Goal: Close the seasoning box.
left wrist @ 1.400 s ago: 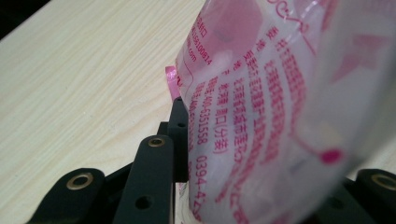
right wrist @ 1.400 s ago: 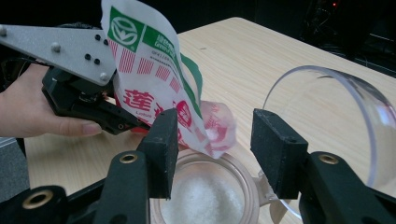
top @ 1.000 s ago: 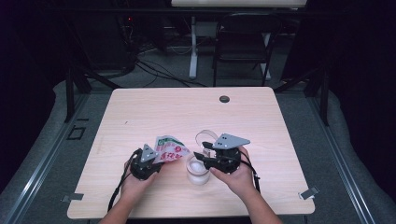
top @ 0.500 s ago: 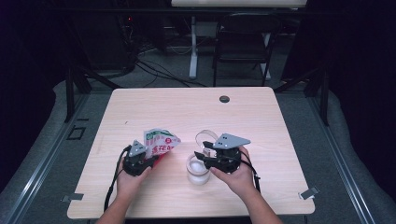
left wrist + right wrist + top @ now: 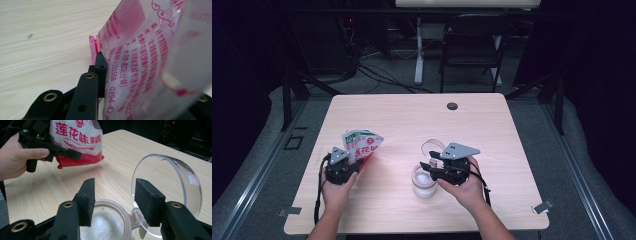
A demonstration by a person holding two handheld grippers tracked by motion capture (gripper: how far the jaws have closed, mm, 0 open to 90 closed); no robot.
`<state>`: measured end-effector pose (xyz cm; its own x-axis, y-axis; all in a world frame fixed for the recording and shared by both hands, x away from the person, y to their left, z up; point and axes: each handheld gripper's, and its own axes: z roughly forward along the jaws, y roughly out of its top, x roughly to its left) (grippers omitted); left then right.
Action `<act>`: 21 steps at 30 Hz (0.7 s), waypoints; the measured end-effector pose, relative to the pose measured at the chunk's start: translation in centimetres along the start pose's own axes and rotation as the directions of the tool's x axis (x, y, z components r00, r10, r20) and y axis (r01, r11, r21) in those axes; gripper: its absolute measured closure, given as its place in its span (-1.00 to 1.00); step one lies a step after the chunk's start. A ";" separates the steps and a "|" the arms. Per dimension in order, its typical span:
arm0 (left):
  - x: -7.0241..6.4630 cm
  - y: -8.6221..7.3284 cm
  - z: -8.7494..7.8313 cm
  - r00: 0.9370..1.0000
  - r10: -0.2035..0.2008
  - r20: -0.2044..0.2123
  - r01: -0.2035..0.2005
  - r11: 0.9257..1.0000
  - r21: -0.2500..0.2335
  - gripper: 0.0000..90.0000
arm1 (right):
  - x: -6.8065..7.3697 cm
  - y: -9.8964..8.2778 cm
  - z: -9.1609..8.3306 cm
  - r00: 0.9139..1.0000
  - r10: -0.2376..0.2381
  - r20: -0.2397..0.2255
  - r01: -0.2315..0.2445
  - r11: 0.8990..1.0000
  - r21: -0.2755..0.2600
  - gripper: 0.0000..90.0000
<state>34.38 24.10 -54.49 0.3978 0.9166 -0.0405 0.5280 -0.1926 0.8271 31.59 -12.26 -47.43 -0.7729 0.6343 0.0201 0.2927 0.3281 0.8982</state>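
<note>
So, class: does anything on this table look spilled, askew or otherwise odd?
Nothing looks spilled. The jar stands upright with white grains inside and its hinged clear lid flipped open. The left gripper holds the pink-printed bag tilted, off to the jar's side.

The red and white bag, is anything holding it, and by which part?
The left hand-held gripper holds the red and white bag, clamped near its lower red end, above the table.

A black folding chair (image 5: 472,42) stands behind the wooden table (image 5: 412,115)
</note>
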 end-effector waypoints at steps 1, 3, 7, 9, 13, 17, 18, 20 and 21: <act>0.4 -0.1 -0.1 1.000 -0.009 -0.015 0.009 1.000 0.000 0.71 | 0.0 0.0 0.0 1.000 0.000 0.001 0.000 1.000 0.002 0.13; 0.9 -0.1 -0.3 0.999 -0.022 -0.031 0.022 1.000 0.006 0.71 | 0.0 0.0 0.1 1.000 -0.001 -0.005 0.001 1.000 0.002 0.13; 1.7 -0.3 -0.5 0.997 -0.047 -0.066 0.047 0.999 0.003 0.71 | 0.0 0.1 0.2 1.000 0.000 -0.014 0.000 1.000 -0.001 0.13; 2.2 -0.5 -0.5 0.994 -0.059 -0.091 0.059 0.998 0.002 0.71 | 0.0 0.1 0.2 1.000 0.003 -0.012 -0.003 1.000 -0.004 0.13; 2.5 -0.6 -0.7 0.990 -0.047 -0.136 0.049 0.999 0.008 0.71 | 0.0 0.1 0.2 1.000 -0.001 -0.009 0.001 1.000 0.001 0.13; 2.7 -0.7 -0.9 0.983 -0.043 -0.179 0.045 0.999 0.007 0.71 | -0.1 0.1 0.3 1.000 -0.002 -0.013 0.002 1.000 0.002 0.13; 2.8 -0.8 -0.8 0.982 -0.047 -0.183 0.049 0.999 0.009 0.70 | 0.0 0.1 0.3 1.000 -0.001 -0.012 0.001 1.000 0.001 0.13; 3.0 -0.9 -0.7 0.981 -0.051 -0.189 0.056 0.998 0.021 0.70 | 0.0 0.1 0.3 1.000 -0.002 -0.013 0.002 1.000 0.001 0.13; 3.1 -1.0 -0.6 0.979 -0.056 -0.197 0.064 0.997 0.032 0.70 | 0.0 0.1 0.4 1.000 -0.002 -0.013 0.002 1.000 0.001 0.13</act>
<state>34.62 27.37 -55.13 0.2117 0.9770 0.0244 0.5759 -0.1449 0.8046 31.83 -11.97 -47.48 -0.7806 0.6246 0.0244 0.2921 0.3300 0.8976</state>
